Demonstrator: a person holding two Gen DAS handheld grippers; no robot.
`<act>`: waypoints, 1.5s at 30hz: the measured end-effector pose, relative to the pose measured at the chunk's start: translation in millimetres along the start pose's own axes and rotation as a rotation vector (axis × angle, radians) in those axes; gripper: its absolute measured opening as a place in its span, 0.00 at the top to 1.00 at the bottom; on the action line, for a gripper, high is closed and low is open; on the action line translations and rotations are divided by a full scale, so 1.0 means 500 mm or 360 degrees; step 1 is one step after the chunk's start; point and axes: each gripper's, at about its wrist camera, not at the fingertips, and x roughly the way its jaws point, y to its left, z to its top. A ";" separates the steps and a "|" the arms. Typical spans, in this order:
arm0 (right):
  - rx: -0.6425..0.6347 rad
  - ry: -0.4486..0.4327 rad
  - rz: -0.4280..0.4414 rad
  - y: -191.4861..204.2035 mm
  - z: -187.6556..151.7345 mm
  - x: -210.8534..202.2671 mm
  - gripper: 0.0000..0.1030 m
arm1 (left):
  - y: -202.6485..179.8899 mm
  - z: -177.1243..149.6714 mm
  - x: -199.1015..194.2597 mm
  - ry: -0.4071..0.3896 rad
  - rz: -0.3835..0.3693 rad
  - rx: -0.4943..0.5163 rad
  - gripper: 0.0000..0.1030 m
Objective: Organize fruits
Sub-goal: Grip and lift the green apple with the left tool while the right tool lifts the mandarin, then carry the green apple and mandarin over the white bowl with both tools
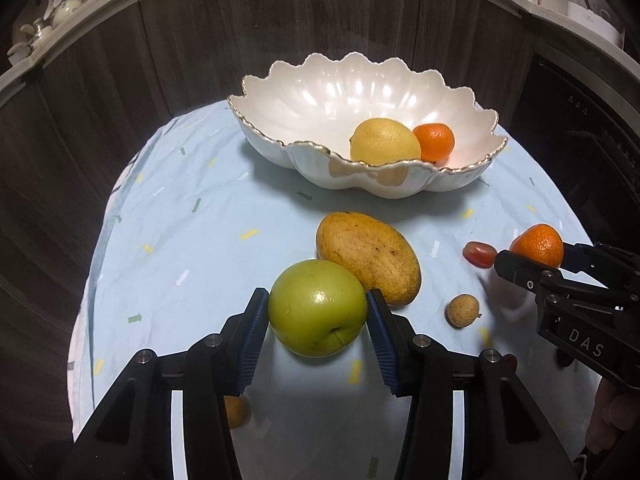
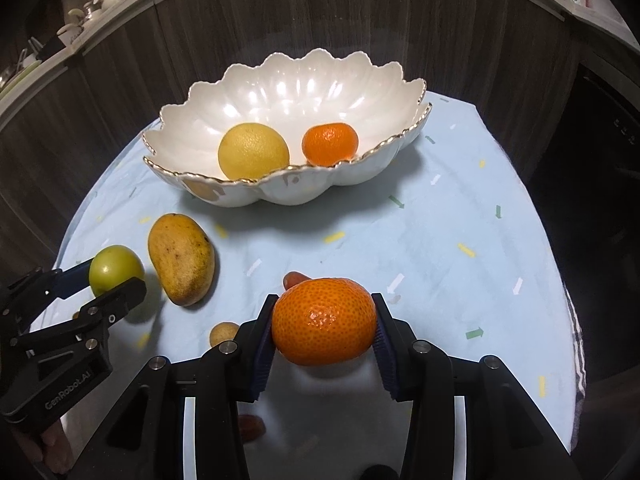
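My left gripper [image 1: 317, 307] is shut on a green apple [image 1: 318, 307], seen in the right wrist view too [image 2: 116, 269]. My right gripper [image 2: 324, 322] is shut on a tangerine [image 2: 325, 321], which also shows at the right of the left wrist view [image 1: 538, 245]. A white scalloped bowl [image 1: 320, 96] at the back of the table holds a yellow citrus [image 1: 385, 142] and a second tangerine [image 1: 434, 142]. A mango [image 1: 368, 256] lies on the cloth just behind the apple.
A red grape [image 1: 478, 254] and a small brown longan [image 1: 463, 311] lie on the light blue tablecloth [image 1: 192, 240] right of the mango. Another small brown fruit [image 1: 236, 412] sits under my left gripper. Dark wood panels stand behind the round table.
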 end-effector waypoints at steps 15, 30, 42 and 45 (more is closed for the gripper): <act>0.0013 -0.0108 0.0012 -0.003 0.026 -0.056 0.57 | -0.005 0.030 -0.061 -0.0067 0.0038 -0.0001 0.53; 0.0036 -0.0220 0.0008 -0.028 0.103 -0.098 0.57 | -0.016 0.121 -0.094 -0.0165 0.0052 0.0016 0.53; 0.0020 -0.0280 0.0004 -0.036 0.170 -0.094 0.57 | -0.012 0.198 -0.080 -0.0217 0.0073 0.0015 0.53; 0.0022 -0.0287 0.0004 -0.037 0.185 -0.086 0.57 | -0.010 0.211 -0.070 -0.0220 0.0078 0.0019 0.53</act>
